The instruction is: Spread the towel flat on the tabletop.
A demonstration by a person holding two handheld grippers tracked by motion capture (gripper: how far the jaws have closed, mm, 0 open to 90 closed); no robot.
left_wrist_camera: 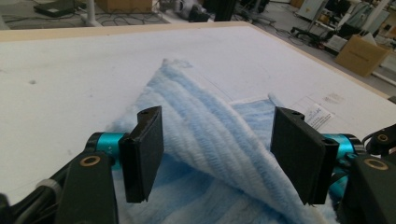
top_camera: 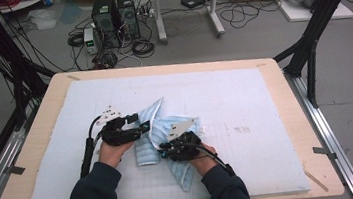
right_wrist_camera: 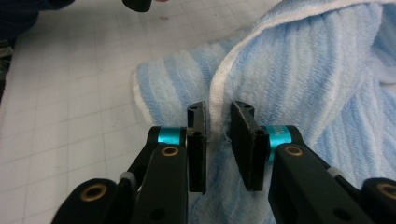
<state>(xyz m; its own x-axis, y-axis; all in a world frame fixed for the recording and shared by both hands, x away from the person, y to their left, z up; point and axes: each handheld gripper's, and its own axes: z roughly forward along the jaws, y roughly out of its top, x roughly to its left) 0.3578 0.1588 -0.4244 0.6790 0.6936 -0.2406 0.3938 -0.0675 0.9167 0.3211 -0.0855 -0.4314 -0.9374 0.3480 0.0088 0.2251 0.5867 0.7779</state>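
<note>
Watching the right gripper [right_wrist_camera: 219, 140], I am worrying most about its hold: its fingers [right_wrist_camera: 246, 144] are closing narrowly around the white hemmed edge of the light blue striped terry towel [top_camera: 169, 145], and that hem is sitting right at the tips, so I am judging that a pull could let it slide out and drop the fold back onto the pale blue gridded mat [top_camera: 245, 101] covering the wooden table [top_camera: 284, 87]. Whether the pads are really pinching the hem or just bracketing it, I cannot tell. The left gripper [left_wrist_camera: 219, 154] is standing released, its fingers [left_wrist_camera: 144, 154] spread wide on either side of a raised ridge of towel without touching it; if I am lifting now with only one side secured, the cloth is likely bunching further. In the high view both hands are coming in from the near edge, forearms angled inward, left gripper [top_camera: 140, 126] pointing right, right gripper [top_camera: 163, 154] pointing left, meeting over the crumpled towel near the table's middle.
</note>
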